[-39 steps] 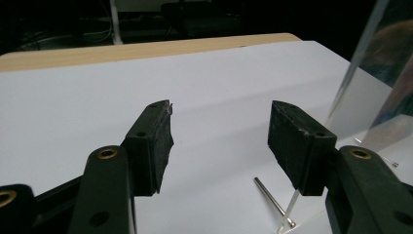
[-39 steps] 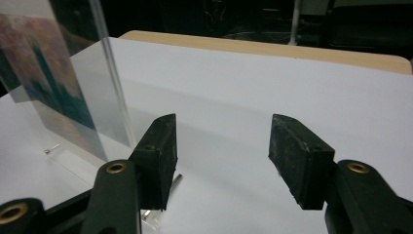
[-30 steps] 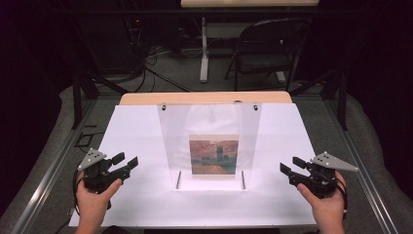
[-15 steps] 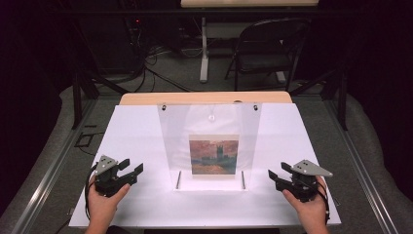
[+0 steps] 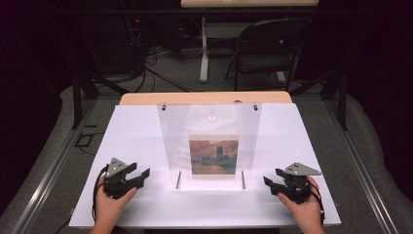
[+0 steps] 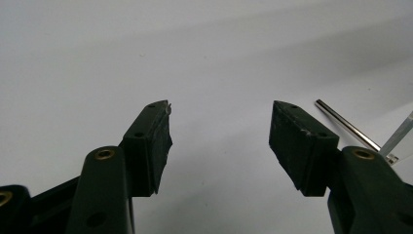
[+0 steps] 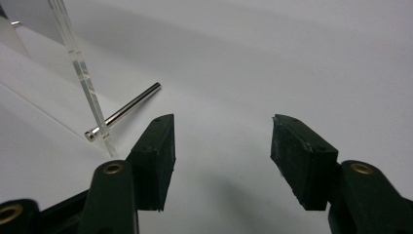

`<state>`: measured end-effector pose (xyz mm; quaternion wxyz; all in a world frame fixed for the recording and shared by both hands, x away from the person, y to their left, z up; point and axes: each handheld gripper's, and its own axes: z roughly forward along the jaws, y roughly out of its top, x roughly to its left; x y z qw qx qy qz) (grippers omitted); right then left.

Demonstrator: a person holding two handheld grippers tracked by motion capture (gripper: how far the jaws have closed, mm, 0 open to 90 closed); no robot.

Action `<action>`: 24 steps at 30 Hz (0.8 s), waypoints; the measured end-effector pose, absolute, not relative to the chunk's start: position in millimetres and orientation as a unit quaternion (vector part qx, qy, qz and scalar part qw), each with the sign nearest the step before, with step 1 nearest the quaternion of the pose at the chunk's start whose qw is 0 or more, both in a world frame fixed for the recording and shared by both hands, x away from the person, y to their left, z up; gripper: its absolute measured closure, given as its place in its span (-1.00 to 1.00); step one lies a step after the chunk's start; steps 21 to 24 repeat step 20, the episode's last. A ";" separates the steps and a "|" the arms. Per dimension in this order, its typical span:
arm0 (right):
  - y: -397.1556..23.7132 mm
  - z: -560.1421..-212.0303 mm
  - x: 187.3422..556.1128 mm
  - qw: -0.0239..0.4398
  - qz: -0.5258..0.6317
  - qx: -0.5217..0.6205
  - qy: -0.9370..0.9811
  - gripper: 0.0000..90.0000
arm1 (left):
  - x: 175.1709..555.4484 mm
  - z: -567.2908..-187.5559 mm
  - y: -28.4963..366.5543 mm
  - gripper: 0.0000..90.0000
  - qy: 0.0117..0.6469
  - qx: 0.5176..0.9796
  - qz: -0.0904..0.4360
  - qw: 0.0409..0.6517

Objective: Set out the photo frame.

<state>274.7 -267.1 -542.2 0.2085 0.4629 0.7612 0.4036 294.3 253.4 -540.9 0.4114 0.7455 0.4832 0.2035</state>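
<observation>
- A clear plastic stand [image 5: 209, 139] is seen in the middle of the high view, standing up on a flat white table [image 5: 141, 126].
- A small square picture of a dark building under an orange sky [image 5: 214, 154] is seen on the lower part of the clear stand.
- Two thin shiny metal rods [image 5: 178, 179] are seen at the foot of the stand, one at its lower left and one at its lower right.
- The left black gripper [image 5: 138, 177] is held in the left hand [image 5: 111, 204] at the lower left of the high view, near the stand but apart from it.
- The right black gripper [image 5: 272, 181] is held in the right hand [image 5: 304, 207] at the lower right of the high view, also near the stand and apart from it.
- Both grippers are pointed in toward the stand from the two sides.
- In the left gripper view, the two black jaws of the left gripper [image 6: 219, 134] are spread wide, and nothing but white table is seen between them.
- One shiny rod [image 6: 347, 125] and a clear plastic edge [image 6: 400, 136] are seen at the right of that view, beside the right-hand jaw.
- In the right gripper view, the jaws of the right gripper [image 7: 221, 141] are spread wide too, with nothing pinched.
- A shiny rod [image 7: 124, 113] and the clear edge of the stand [image 7: 80, 73] are seen at the upper left of that view.
</observation>
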 end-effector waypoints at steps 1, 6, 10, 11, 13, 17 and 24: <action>-267.3 -543.0 275.0 0.204 0.406 0.465 0.760 -0.07 | 294.5 -541.6 252.6 -0.10 0.484 0.747 0.201 0.410; -268.3 -543.7 274.9 0.195 0.406 0.464 0.763 -0.08 | 294.8 -543.3 248.7 -0.10 0.476 0.755 0.196 0.406; -268.0 -545.5 275.4 0.192 0.407 0.461 0.764 -0.08 | 295.6 -544.2 247.9 -0.10 0.476 0.757 0.194 0.404; -268.3 -545.6 275.4 0.191 0.405 0.461 0.766 -0.08 | 295.8 -544.4 247.8 -0.10 0.477 0.757 0.193 0.404; -268.7 -545.9 275.2 0.189 0.403 0.461 0.768 -0.08 | 296.2 -544.5 247.8 -0.10 0.476 0.757 0.192 0.404; -269.3 -545.3 273.8 0.192 0.403 0.463 0.766 -0.08 | 297.5 -544.7 247.8 -0.10 0.477 0.757 0.188 0.405; -269.7 -544.6 272.3 0.196 0.406 0.463 0.763 -0.08 | 297.9 -544.4 248.1 -0.10 0.479 0.754 0.189 0.407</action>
